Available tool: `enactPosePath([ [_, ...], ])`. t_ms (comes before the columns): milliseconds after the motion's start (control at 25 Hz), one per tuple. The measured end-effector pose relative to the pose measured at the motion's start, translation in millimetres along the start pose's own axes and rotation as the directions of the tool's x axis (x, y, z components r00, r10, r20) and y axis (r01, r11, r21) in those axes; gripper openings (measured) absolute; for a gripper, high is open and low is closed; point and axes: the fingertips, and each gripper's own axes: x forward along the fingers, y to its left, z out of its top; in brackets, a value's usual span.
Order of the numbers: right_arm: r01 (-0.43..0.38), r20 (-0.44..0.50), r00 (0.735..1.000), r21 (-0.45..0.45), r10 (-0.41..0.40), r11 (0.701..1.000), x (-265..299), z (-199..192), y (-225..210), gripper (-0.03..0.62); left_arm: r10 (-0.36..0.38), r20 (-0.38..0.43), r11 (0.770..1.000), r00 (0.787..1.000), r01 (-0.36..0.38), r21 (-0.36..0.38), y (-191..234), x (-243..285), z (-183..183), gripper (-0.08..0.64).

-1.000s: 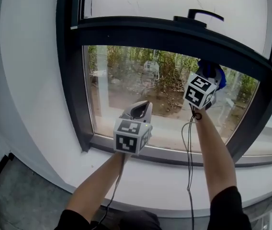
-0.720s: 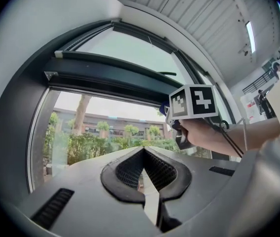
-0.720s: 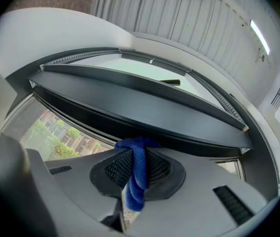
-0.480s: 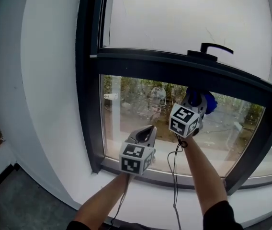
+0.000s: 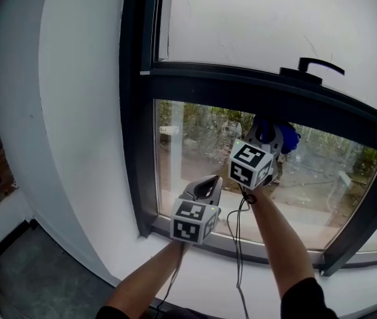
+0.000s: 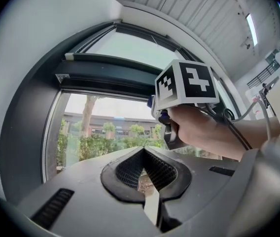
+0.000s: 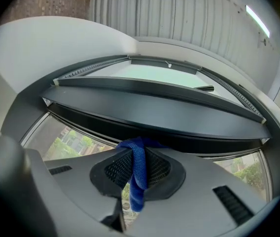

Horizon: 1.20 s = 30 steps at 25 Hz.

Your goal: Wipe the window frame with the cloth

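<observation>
At the far left stands the white wall [image 5: 75, 145], and next to it the dark upright of the window frame [image 5: 139, 145], a hard, fixed part that will not give under pressure. The left claw [image 5: 208, 181] hovers low before the glass [image 5: 195, 138], near the bottom rail, with its jaws together and nothing between them; its own view shows only the ribbed pads [image 6: 155, 169] meeting at a narrow slit. To its right and higher, the right claw [image 5: 271, 130] is clamped on the blue cloth [image 5: 289, 138], which sits just under the dark crossbar [image 5: 241, 88] of the frame. In the right claw's view a fold of the cloth [image 7: 137, 174] runs down between the pads and a tuft stands out ahead of the tips, close under the crossbar [image 7: 155, 112]; whether it touches there cannot be told. The cloth looks soft, light and limp, with a nubbly weave that should catch well on the ribbed pads, so it likely needs no hard squeeze. The risk seems to be drag: rubbed along the bar, a thin pinch could pull loose or bunch up. The best hold is probably a thick gathered fold, with enough cloth ahead of the tips to keep hard plastic off the frame. Farther right, the window handle [image 5: 311, 65] sits on the crossbar.
</observation>
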Motion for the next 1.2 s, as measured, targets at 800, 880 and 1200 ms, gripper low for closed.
enactPosePath([
  [800, -0.227, 0.066, 0.972, 0.053, 0.224, 0.972, 7.5, 38.9, 142.4, 0.031, 0.195, -0.032, 0.981, 0.980, -0.195, 0.002, 102.3, -45.6, -21.3, 0.006],
  [880, -0.238, 0.072, 0.970, 0.053, 0.234, 0.970, 7.6, 41.8, 151.6, 0.031, 0.204, -0.032, 0.979, 0.978, -0.204, 0.001, 107.8, -48.1, -21.8, 0.006],
  [1200, -0.273, 0.096, 0.959, 0.054, 0.267, 0.960, 9.7, 49.2, 181.8, 0.031, 0.227, -0.049, 0.974, 0.973, -0.227, -0.003, 127.0, -51.0, -31.2, 0.006],
])
